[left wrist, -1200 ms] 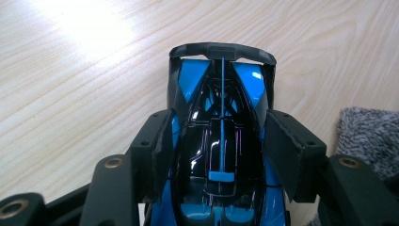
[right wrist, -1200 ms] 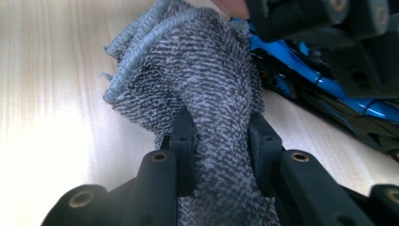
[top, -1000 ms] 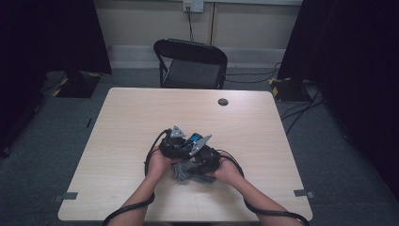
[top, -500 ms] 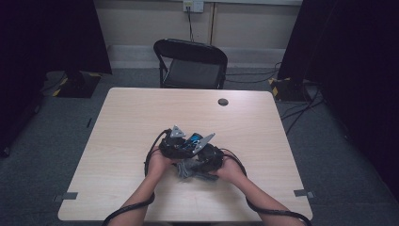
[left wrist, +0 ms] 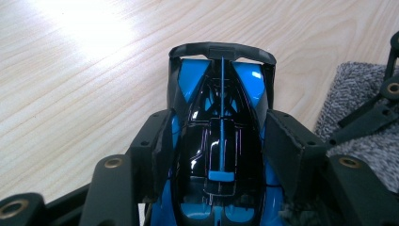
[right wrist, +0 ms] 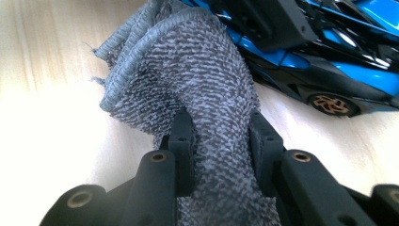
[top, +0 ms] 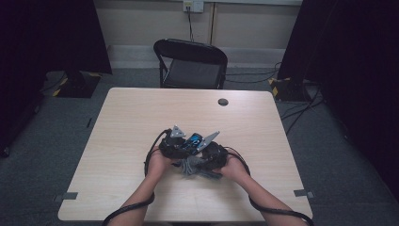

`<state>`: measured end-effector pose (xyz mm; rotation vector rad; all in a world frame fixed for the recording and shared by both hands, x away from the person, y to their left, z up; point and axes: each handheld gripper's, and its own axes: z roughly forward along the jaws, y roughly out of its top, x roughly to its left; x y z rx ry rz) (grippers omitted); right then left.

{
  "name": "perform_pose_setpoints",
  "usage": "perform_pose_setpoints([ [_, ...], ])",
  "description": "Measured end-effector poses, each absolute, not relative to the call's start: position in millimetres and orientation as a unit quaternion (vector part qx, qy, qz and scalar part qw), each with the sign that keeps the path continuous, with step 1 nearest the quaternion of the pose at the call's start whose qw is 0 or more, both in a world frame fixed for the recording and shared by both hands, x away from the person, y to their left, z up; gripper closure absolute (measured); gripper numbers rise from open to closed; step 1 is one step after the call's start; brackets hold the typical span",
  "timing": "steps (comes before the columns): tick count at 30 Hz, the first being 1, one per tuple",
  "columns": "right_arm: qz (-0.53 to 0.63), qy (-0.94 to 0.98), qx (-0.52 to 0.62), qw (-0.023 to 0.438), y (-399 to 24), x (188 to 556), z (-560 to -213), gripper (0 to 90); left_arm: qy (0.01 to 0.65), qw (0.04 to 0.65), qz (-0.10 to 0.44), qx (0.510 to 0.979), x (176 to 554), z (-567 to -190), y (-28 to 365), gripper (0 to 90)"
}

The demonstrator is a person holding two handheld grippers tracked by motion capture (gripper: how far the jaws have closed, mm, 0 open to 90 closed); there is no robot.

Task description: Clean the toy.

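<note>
A: Left gripper (left wrist: 221, 155) clamped on the blue and black toy car (left wrist: 220, 117), one jaw pressed to each flank, nose pointing away along the jaws over the pale wooden table (left wrist: 70, 70)

B: And the right gripper (right wrist: 221, 136)?

A: Pinched on a bunched fold of grey cloth (right wrist: 197, 80), jaws squeezing it from both sides, rest of the fabric rising in a hump beyond the tips

B: Cloth against the car or apart from it?

A: In the right gripper view, hump of the cloth right up against the car's side, close by a bronze-spoked wheel (right wrist: 329, 104); actual contact hard to confirm, since the fabric hides the seam between them

B: Whereabouts on the table?

A: Near the person's edge, a little right of the middle. From the high view, left gripper (top: 175, 143) and right gripper (top: 211, 157) close together, car (top: 192, 141) between them, cloth (top: 190, 165) just below it, mostly under the right one

B: Car lifted or resting?

A: Cannot tell; wheels on the far side hidden, near wheel low to the wood

B: Anything else around?

A: A small dark round object (top: 223, 101) near the far edge, well apart from the hands, and a black folding chair (top: 190, 63) beyond the table

B: Cables?

A: One black cable (top: 131, 209) trailing back from each gripper along the forearms toward the bottom of the high view
</note>
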<state>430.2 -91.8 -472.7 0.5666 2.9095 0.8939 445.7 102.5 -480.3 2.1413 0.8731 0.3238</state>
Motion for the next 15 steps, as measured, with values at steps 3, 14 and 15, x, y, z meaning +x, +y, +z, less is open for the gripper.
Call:
perform_pose_setpoints([
  [3, 0.29, 0.939, 0.186, 0.024, -94.6, 432.4, -472.9, 68.1, 0.343, 0.392, 0.127, 0.844, 445.6, -480.3, 102.3, 43.4],
  [14, 0.287, 0.936, 0.201, 0.029, -104.4, 438.2, -472.6, 68.0, 0.346, 0.393, 0.128, 0.843, 445.3, -480.4, 101.7, 43.3],
  [15, 0.286, 0.936, 0.204, 0.028, -105.2, 438.3, -472.5, 68.0, 0.346, 0.392, 0.127, 0.843, 445.4, -480.4, 101.6, 43.3],
])
